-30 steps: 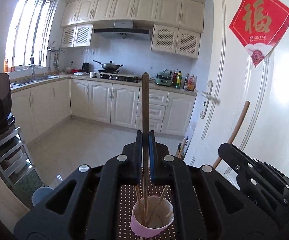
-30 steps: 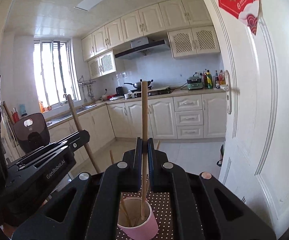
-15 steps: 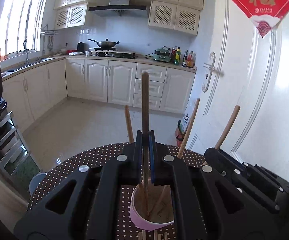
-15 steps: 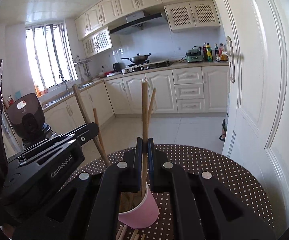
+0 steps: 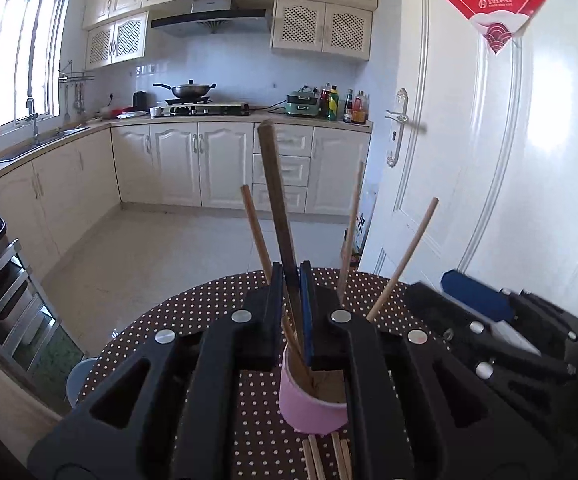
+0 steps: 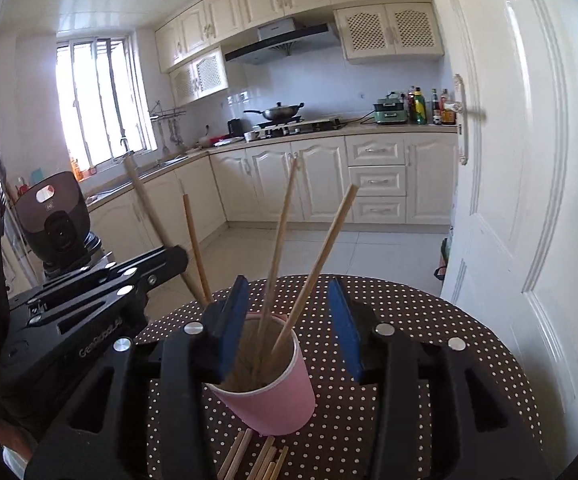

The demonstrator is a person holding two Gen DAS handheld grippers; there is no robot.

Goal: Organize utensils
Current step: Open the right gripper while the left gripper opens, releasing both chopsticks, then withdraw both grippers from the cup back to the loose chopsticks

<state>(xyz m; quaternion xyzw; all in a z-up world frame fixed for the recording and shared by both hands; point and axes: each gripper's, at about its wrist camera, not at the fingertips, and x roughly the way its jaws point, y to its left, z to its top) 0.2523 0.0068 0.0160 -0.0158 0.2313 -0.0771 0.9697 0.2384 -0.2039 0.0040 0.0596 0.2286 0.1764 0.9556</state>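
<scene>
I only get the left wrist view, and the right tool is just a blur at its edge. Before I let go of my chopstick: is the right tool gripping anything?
Observer: No. The right tool has its jaws opening. Two chopsticks lean in the pink cup between its blue pads, and neither pad presses on them.
Operator: And where does my left tool sit relative to that cup?
Observer: In the right wrist view, the left tool is to the left of the cup, shut on a thicker chopstick that slants up and to the left. That stick's lower end is hidden behind the right tool's finger.
</scene>
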